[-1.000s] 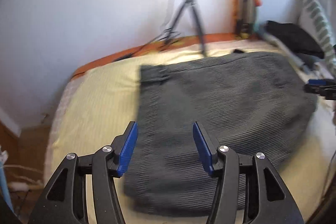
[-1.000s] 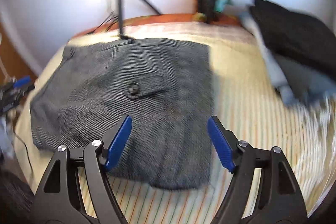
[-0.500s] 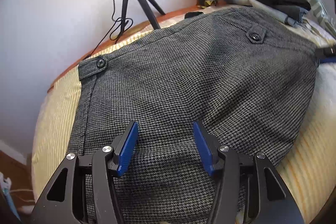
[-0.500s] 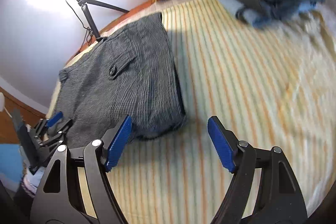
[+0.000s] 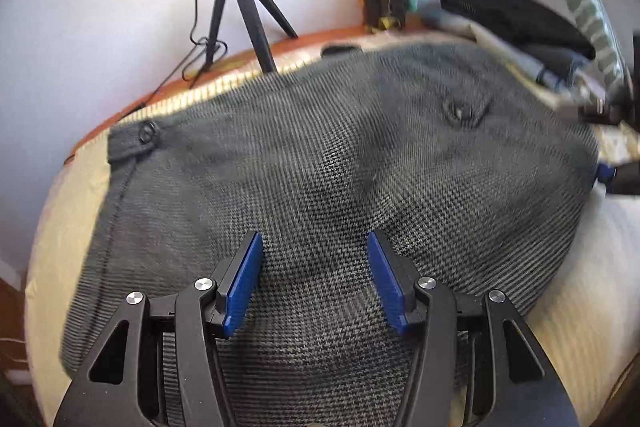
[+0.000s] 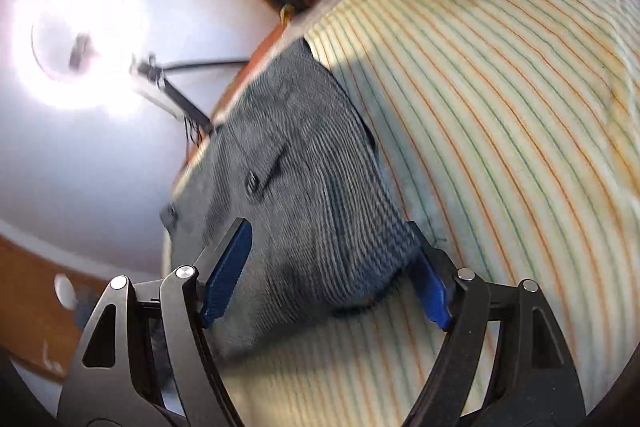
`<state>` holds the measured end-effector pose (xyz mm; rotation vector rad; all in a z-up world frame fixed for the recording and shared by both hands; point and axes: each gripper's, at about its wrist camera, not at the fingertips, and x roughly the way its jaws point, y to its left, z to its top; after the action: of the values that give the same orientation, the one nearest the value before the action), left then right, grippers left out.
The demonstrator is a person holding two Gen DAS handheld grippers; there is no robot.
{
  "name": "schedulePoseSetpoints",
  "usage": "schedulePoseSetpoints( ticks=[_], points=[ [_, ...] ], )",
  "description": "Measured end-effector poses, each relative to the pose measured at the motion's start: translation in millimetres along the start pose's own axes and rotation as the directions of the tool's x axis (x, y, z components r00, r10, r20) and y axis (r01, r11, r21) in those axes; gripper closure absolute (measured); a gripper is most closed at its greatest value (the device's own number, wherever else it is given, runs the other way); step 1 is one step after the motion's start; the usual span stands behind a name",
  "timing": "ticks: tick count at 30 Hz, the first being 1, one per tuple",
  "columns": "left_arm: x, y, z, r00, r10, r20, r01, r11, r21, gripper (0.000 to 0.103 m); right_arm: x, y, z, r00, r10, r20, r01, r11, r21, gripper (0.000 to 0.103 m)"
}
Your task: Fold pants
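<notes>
Hovering low over the folded grey pants (image 5: 340, 163), the left gripper (image 5: 315, 281) has its fingers apart, nothing between them. The right gripper (image 6: 326, 277) straddles a corner of the pants (image 6: 304, 187) (fingers just closing, not clamped). Pants lie on the striped bed (image 6: 500, 131); a tripod (image 5: 240, 3) stands beyond.

Left gripper (image 5: 314, 279) and right gripper (image 6: 326, 273) angled down, jaws apart.

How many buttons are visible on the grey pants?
2. One button sits on the tab at the pants' far left corner; the other button is on the pocket flap, farther right. Others may be hidden underneath.
</notes>
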<state>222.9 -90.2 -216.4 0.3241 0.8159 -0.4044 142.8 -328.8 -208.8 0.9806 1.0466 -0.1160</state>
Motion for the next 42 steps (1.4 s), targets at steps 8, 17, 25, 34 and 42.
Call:
schedulePoseSetpoints(
  ticks=[8, 17, 25, 34, 42],
  points=[
    [-22, 18, 3, 1.000, -0.029, 0.008, 0.029, 0.998, -0.058, 0.049, 13, 10, 5, 0.998, -0.053, 0.032, 0.053, 0.998, -0.017, 0.081],
    [-24, 33, -16, 1.000, 0.019, -0.019, -0.019, 0.999, -0.034, 0.049, -10, 62, 7, 0.993, -0.053, 0.107, 0.077, 0.968, -0.237, 0.090],
    [-34, 53, -17, 1.000, -0.014, -0.028, 0.010, 0.994, -0.113, 0.047, -25, 125, -1, 0.988, -0.040, 0.148, 0.100, 0.900, -0.424, 0.091],
    [-103, 157, -17, 0.992, 0.088, 0.092, -0.045, 0.918, -0.393, 0.046, -15, 188, -26, 0.992, -0.015, 0.127, 0.089, 0.794, -0.601, 0.091],
    [-126, 231, -37, 0.976, 0.194, 0.104, -0.104, 0.824, -0.557, 0.046, 15, 244, -55, 0.997, -0.006, 0.078, 0.061, 0.691, -0.720, 0.091]
  ],
)
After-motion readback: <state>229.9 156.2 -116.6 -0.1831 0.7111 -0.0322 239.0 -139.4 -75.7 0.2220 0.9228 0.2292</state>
